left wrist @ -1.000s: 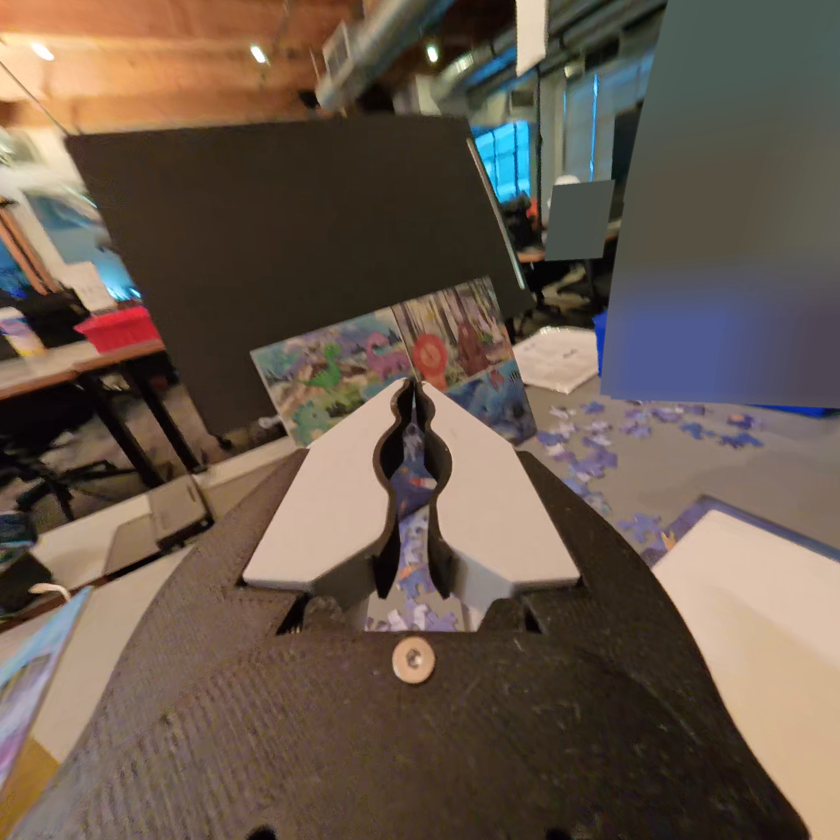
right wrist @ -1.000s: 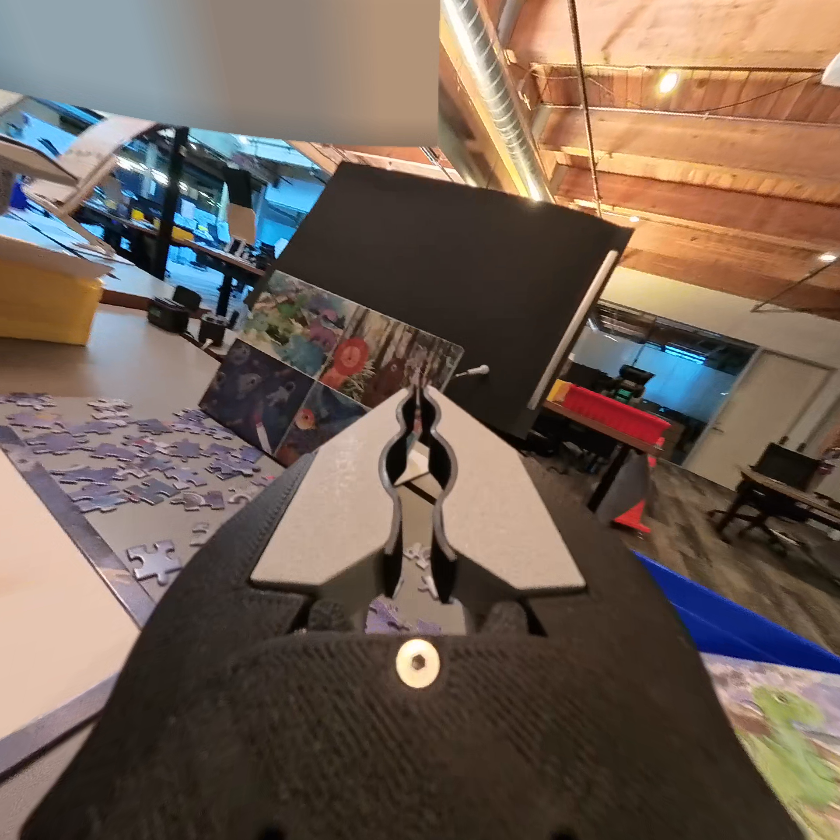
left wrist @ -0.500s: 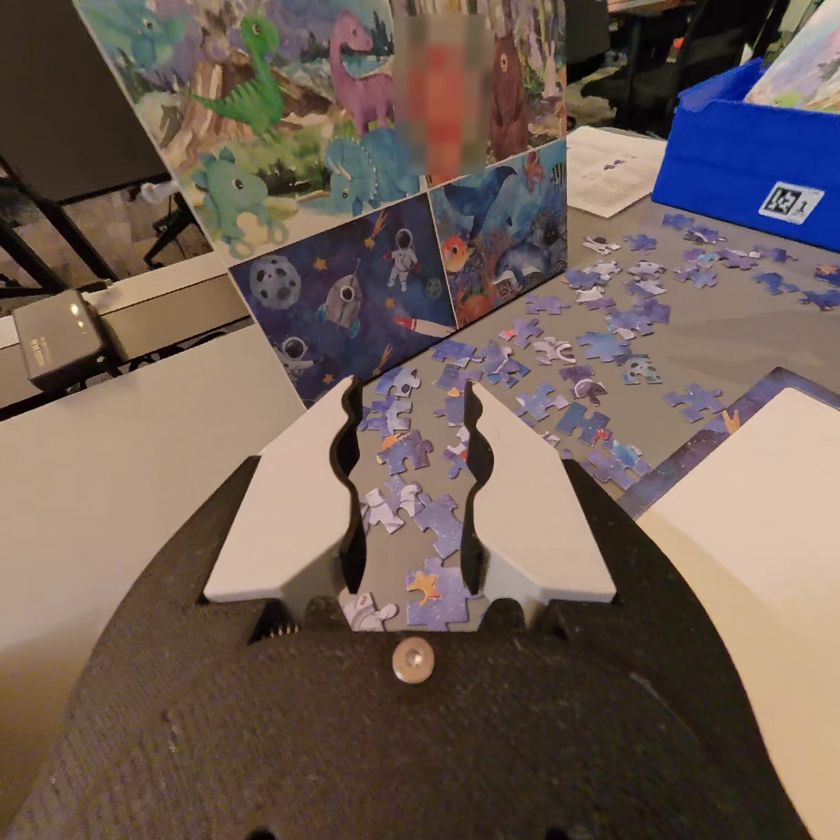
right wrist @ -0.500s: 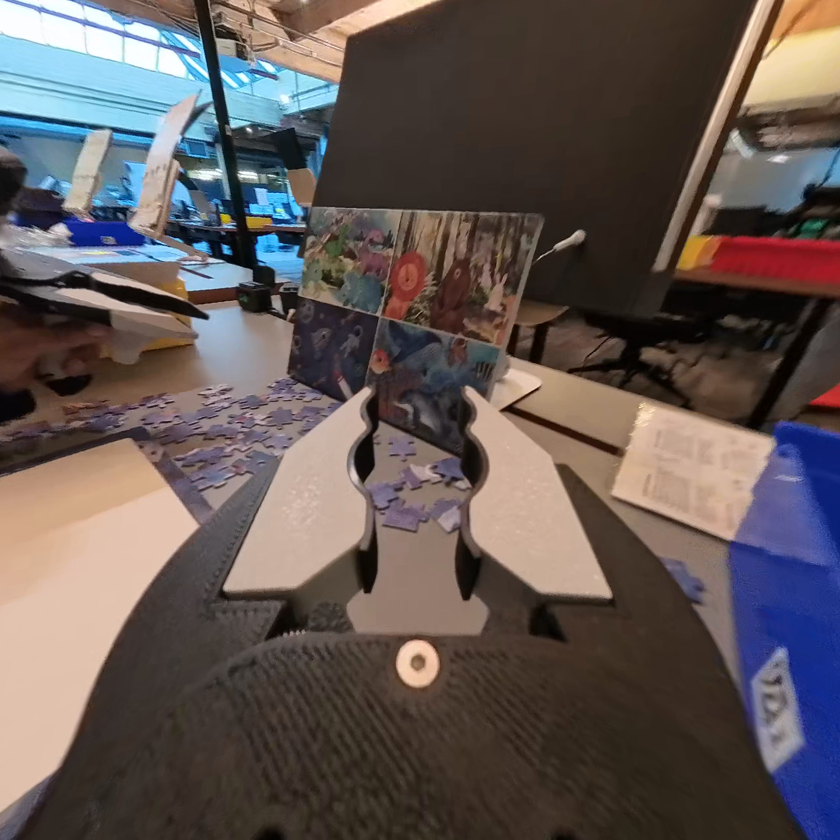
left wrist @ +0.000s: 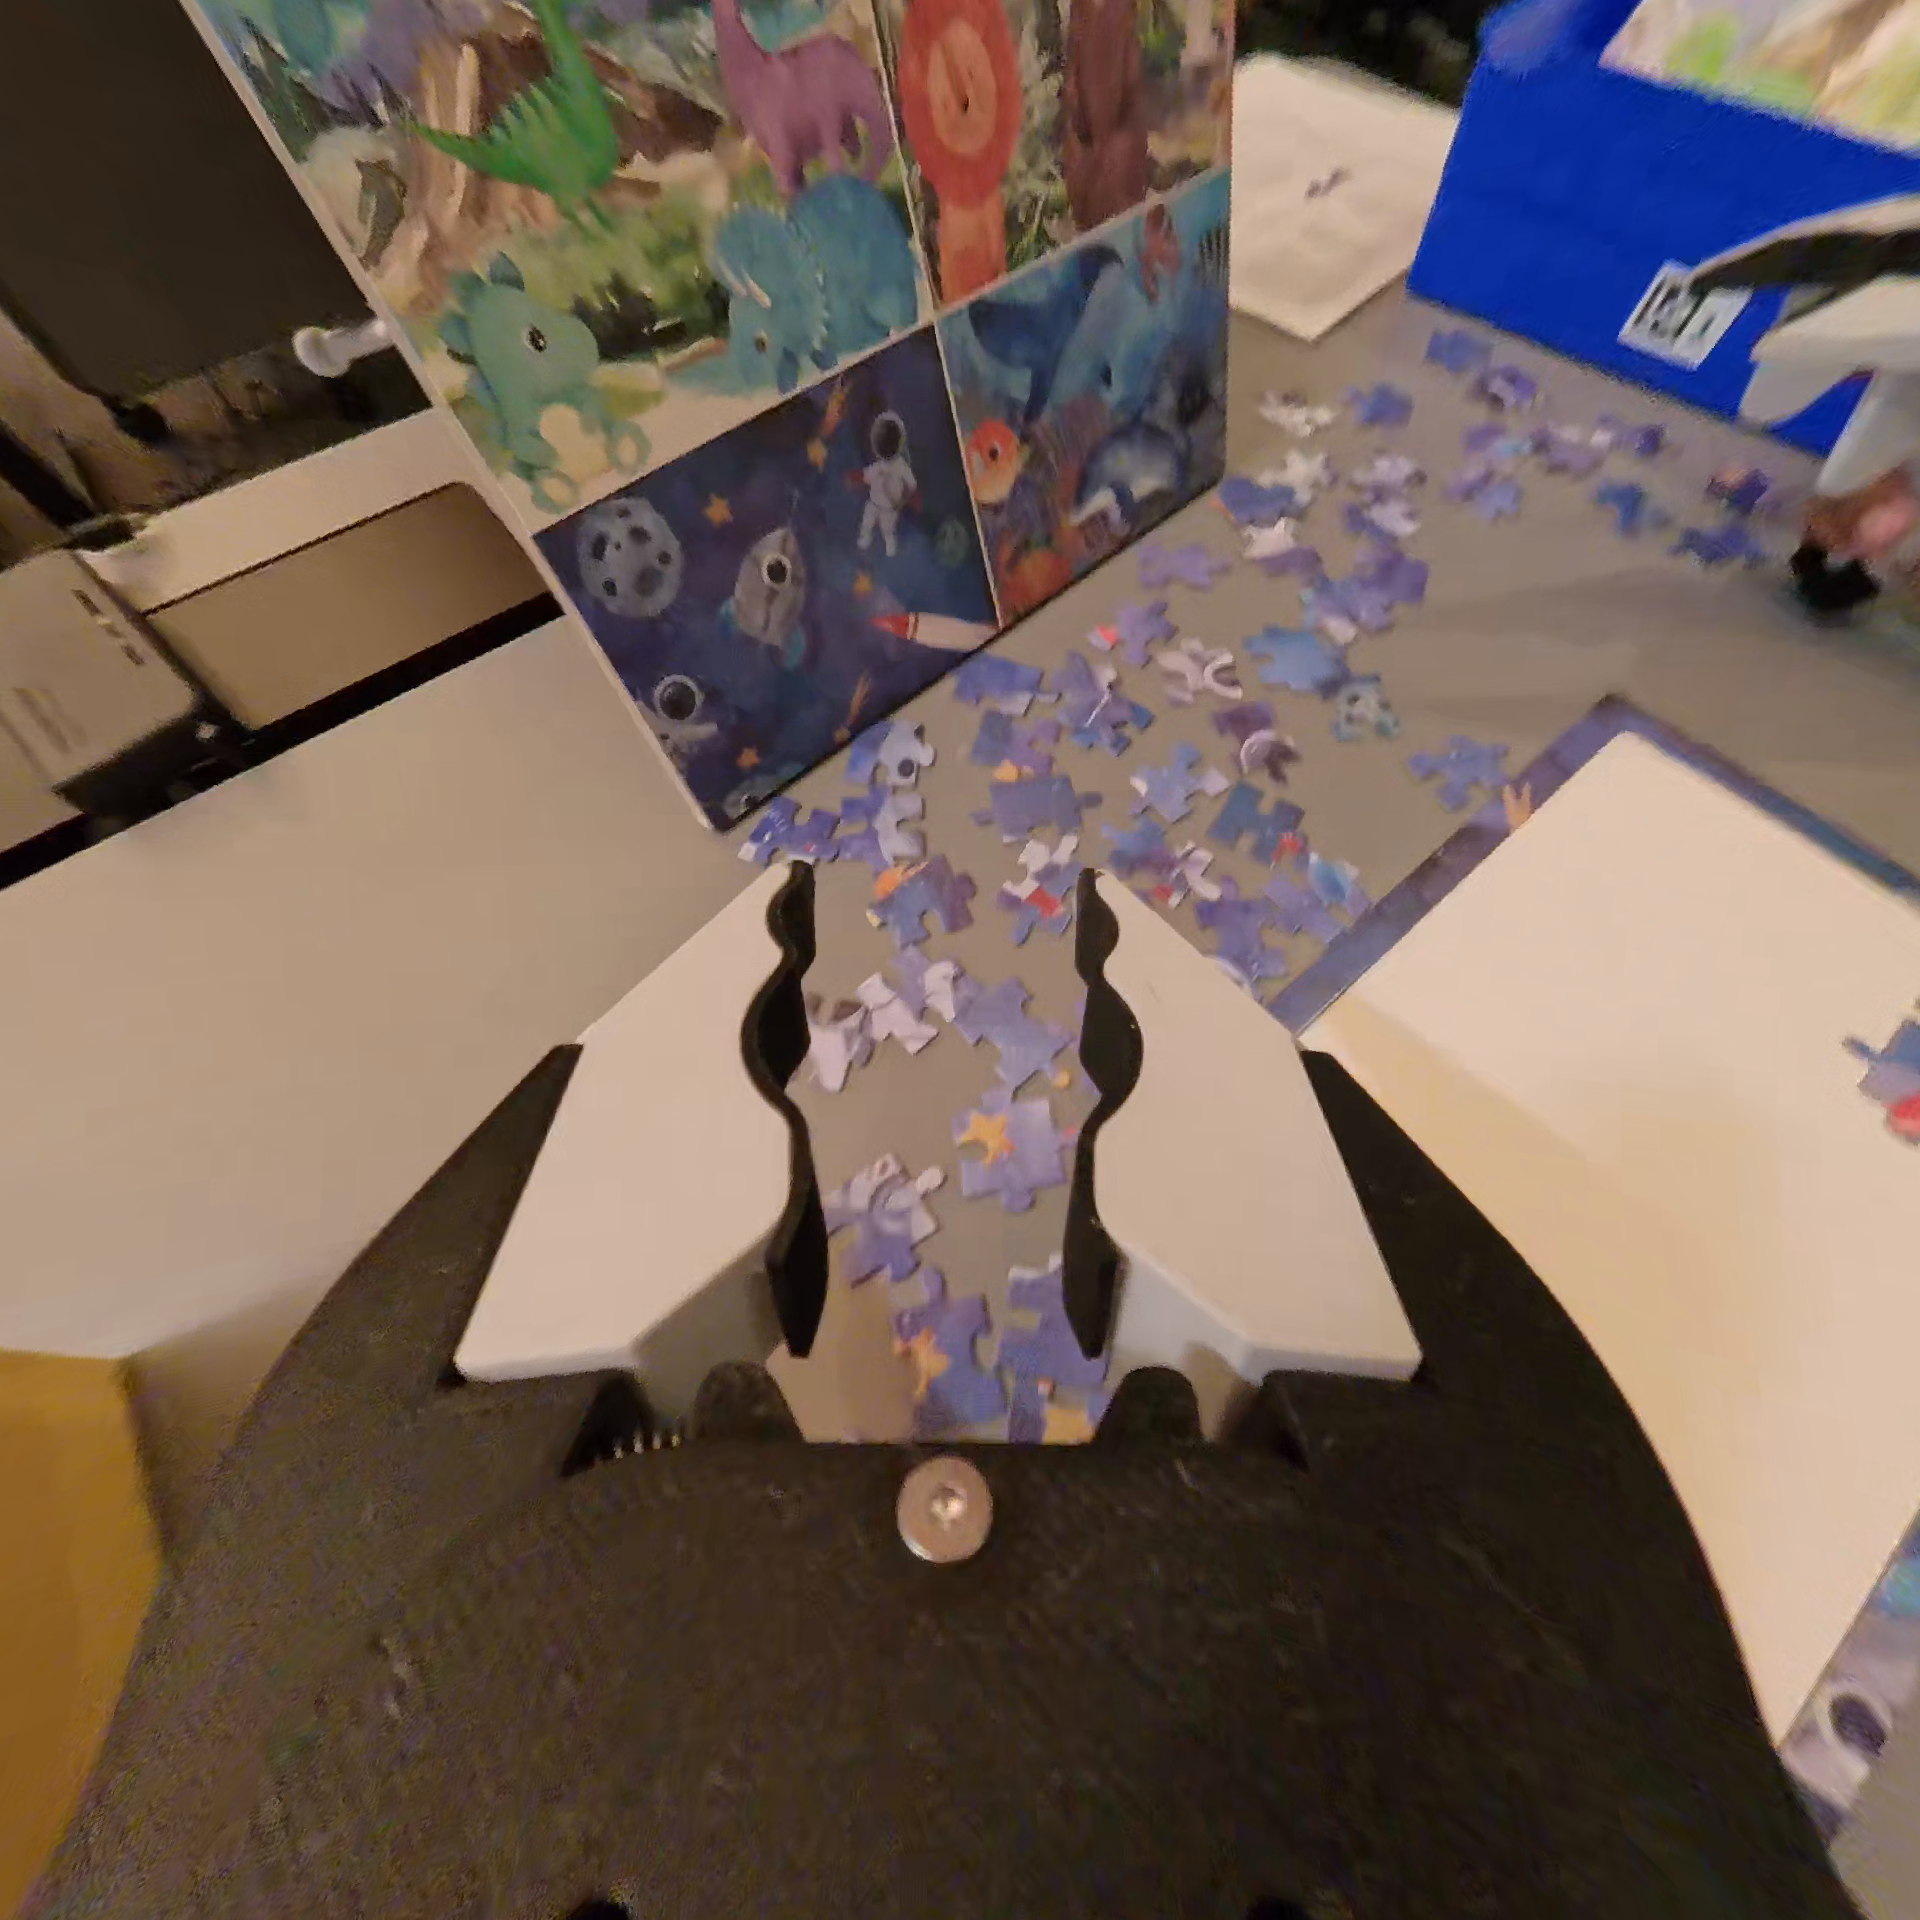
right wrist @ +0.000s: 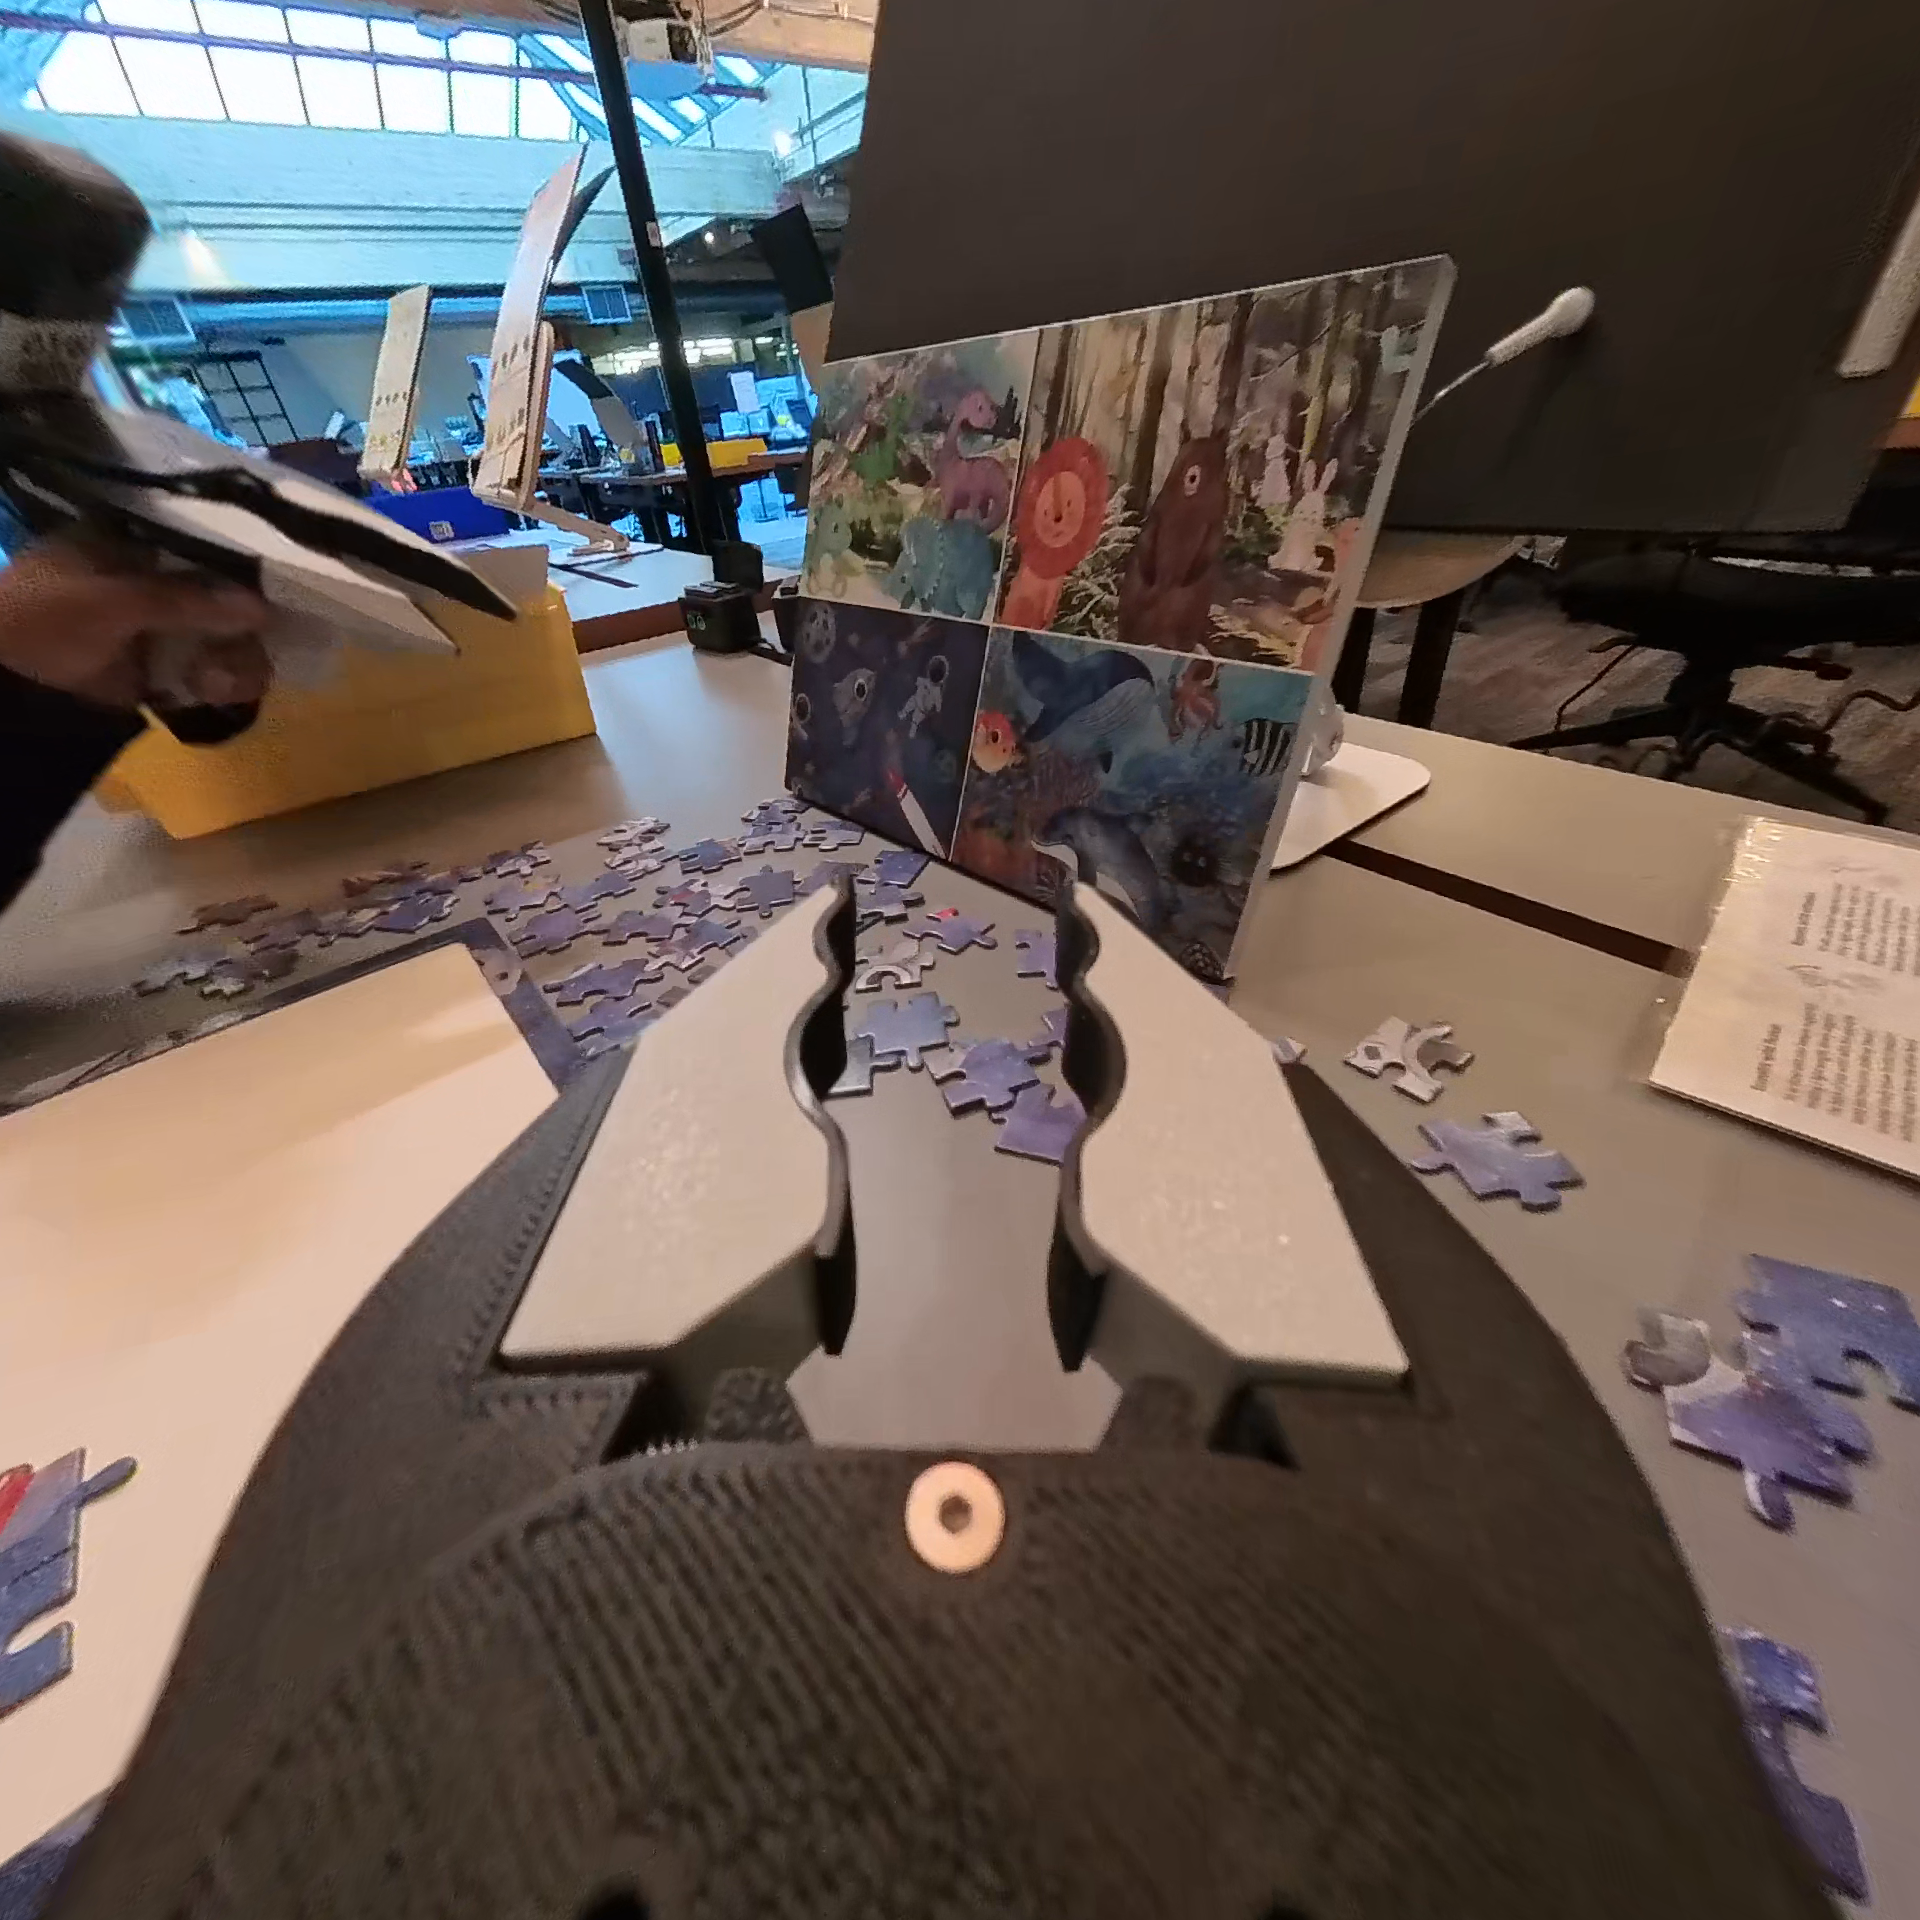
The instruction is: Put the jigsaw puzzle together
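Observation:
Several loose blue and purple puzzle pieces [left wrist: 1143, 748] lie scattered on the grey table; they also show in the right wrist view [right wrist: 665, 914]. A cream puzzle board [left wrist: 1621, 1143] with a dark blue border lies to the right; in the right wrist view this board [right wrist: 229, 1122] is at left, with joined pieces [right wrist: 42, 1558] on it. My left gripper [left wrist: 940, 894] is open and empty above pieces near the board's left side. My right gripper [right wrist: 956, 904] is open and empty above the table. The left gripper shows far off in the right wrist view [right wrist: 312, 582].
A picture card [left wrist: 831, 364] of four scenes stands upright behind the pieces, also in the right wrist view [right wrist: 1091, 613]. A blue bin [left wrist: 1621, 197] stands at back right. A printed sheet [right wrist: 1808, 977] lies right. A yellow box [right wrist: 343, 707] stands at left. About 30 cm separates my left fingertips from my right.
Both grippers have tilted down from the room toward the table and opened from shut. The left one now hovers closer over the loose pieces.

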{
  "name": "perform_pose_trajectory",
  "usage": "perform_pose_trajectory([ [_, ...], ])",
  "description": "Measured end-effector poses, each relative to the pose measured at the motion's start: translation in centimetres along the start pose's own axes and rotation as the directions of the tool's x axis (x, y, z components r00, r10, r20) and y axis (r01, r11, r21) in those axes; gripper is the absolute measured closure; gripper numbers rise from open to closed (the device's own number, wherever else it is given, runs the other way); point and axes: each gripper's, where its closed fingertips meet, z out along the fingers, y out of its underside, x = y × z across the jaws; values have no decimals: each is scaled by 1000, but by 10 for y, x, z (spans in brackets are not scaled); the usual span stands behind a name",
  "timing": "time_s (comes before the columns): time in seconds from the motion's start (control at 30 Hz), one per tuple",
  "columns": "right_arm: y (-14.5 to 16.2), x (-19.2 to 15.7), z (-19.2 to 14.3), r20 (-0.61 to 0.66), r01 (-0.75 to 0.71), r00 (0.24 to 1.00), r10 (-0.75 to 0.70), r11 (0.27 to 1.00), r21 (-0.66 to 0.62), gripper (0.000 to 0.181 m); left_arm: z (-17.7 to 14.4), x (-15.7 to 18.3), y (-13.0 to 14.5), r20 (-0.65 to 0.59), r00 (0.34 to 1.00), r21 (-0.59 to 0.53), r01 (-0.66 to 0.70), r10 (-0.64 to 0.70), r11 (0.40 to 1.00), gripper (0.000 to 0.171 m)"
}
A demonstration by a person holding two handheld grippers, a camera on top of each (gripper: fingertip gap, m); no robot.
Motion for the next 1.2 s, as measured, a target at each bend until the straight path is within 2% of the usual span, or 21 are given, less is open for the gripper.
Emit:
perform_pose_trajectory([
  [0.13, 2, -7, 2, 22, 61, 998, -61, 998, -10, 145, -16, -18, 2, 122, 991, -51, -40, 46, 998, 125],
  [0.3, 3, -7, 2, 25, 105, 994, -104, 995, -2, 147, -28, -25, -4, 152, 988, 10, 30, -31, 1000, 127],
  [0.53, 1, 0, -1, 19, 66, 998, -66, 998, 11, 146, -26, -34, 9, 183, 981, 5, 71, -71, 997, 129],
  [0.77, 1, 1, -2, 16, 66, 998, -66, 998, 8, 144, 3, -16, 12, 96, 991, 8, 87, -88, 996, 132],
  [0.83, 0, 1, -2, 14, 69, 998, -69, 998, 8, 144, 20, 1, 11, -4, 992, 40, 127, -127, 991, 134],
  [0.93, 1, 1, -2, 12, 70, 997, -70, 998, 5, 145, 45, 23, 18, -129, 975, 28, 184, -179, 983, 135],
  [1.07, 0, 1, -2, 9, 68, 998, -68, 998, 10, 145, 60, 29, 31, -137, 974, 1, 181, -179, 983, 138],
  [1.2, 0, 1, -2, 9, 62, 998, -62, 998, 11, 145, 62, 29, 30, -150, 972, 27, 187, -181, 982, 138],
])
